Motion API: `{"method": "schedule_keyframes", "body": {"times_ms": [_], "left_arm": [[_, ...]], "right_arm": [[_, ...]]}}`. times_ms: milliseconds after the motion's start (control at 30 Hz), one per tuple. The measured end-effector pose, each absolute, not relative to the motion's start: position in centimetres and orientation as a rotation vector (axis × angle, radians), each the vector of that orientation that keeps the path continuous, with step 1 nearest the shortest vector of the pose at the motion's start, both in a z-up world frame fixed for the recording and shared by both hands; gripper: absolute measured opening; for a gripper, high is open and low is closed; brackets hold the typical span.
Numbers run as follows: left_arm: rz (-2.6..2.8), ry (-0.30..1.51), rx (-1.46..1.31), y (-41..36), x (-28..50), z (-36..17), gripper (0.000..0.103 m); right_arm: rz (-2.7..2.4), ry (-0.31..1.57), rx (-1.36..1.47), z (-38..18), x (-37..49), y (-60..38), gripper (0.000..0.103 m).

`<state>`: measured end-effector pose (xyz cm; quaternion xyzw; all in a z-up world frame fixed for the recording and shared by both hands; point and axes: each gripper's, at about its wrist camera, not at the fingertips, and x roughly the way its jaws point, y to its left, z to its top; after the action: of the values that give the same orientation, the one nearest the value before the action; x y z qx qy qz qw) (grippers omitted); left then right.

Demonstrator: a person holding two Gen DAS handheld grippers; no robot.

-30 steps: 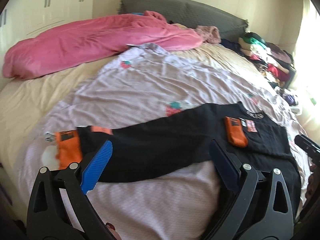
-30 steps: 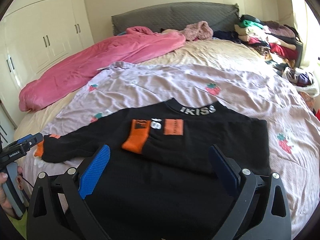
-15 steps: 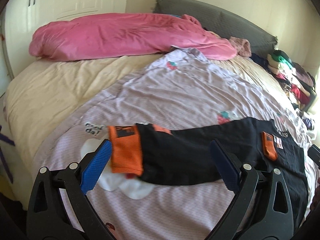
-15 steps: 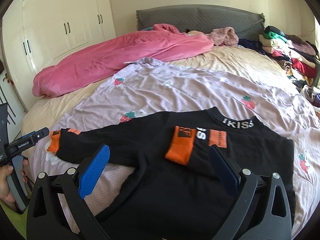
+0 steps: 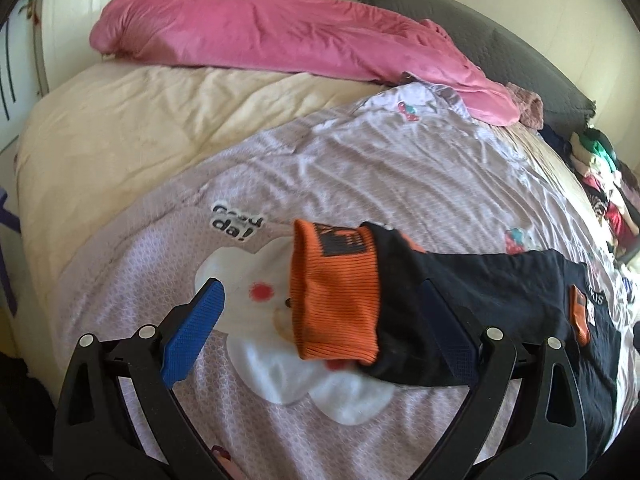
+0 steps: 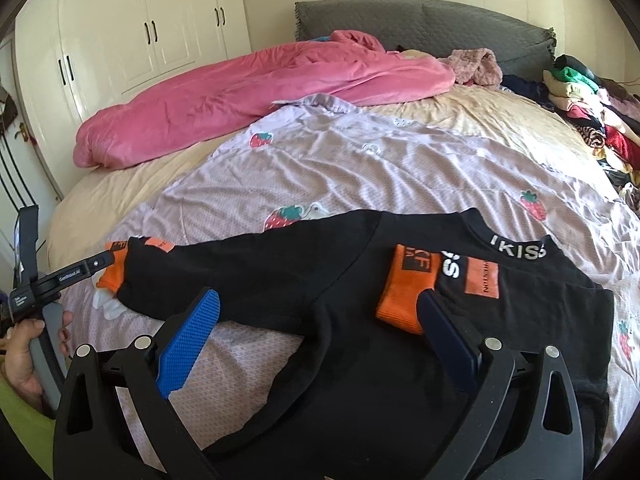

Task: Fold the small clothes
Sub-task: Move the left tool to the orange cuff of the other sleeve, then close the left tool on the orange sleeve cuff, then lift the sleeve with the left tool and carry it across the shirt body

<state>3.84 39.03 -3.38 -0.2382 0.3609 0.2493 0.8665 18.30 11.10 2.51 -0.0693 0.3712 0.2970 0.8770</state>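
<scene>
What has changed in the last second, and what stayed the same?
The left gripper moved left along the outstretched sleeve and closed in on its orange cuff, which now lies between the open fingers. Nothing was gripped or released. The right gripper stayed open over the sweater; the other sleeve remains folded.

a black sweater (image 6: 360, 360) with orange cuffs lies flat, front up, on the lilac sheet (image 6: 360, 168). one sleeve stretches sideways, its cuff (image 5: 334, 300) at the end; the other cuff (image 6: 408, 288) is folded onto the chest, below the lettered collar (image 6: 516, 246).
</scene>
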Motion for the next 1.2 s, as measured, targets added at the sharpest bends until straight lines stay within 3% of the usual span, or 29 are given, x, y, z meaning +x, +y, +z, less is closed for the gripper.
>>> {"method": "schedule_keyframes", "body": {"times_ms": [133,200,367,433,467,533,767,1200], "left_arm": [[0.518,0.743,-0.535,39.5,4.2,-4.4,0.091],[0.509,0.745,-0.545,39.6,4.5,-4.8,0.085],[0.477,0.742,-0.534,38.9,5.3,-5.2,0.053],[0.469,0.738,-0.518,38.6,5.4,-5.1,0.028],[0.468,0.742,-0.499,38.4,5.4,-5.1,0.020],[0.453,0.730,-0.512,38.4,5.1,-4.8,0.013],[0.369,0.650,-0.536,37.1,4.2,-2.0,0.000],[0.136,0.578,-0.437,27.1,6.9,4.8,0.000]], "right_arm": [[0.615,0.787,-0.143,1.9,18.6,11.1,0.098],[0.607,0.795,-0.137,1.7,18.8,10.9,0.098],[0.580,0.813,-0.120,1.1,19.2,10.0,0.098],[0.567,0.815,-0.107,1.0,19.3,9.4,0.098],[0.563,0.816,-0.099,1.0,19.4,9.1,0.098],[0.557,0.816,-0.086,1.0,19.3,8.6,0.098],[0.517,0.815,-0.041,1.0,18.9,5.8,0.098],[0.427,0.782,0.118,1.6,18.0,-2.6,0.098]]}}
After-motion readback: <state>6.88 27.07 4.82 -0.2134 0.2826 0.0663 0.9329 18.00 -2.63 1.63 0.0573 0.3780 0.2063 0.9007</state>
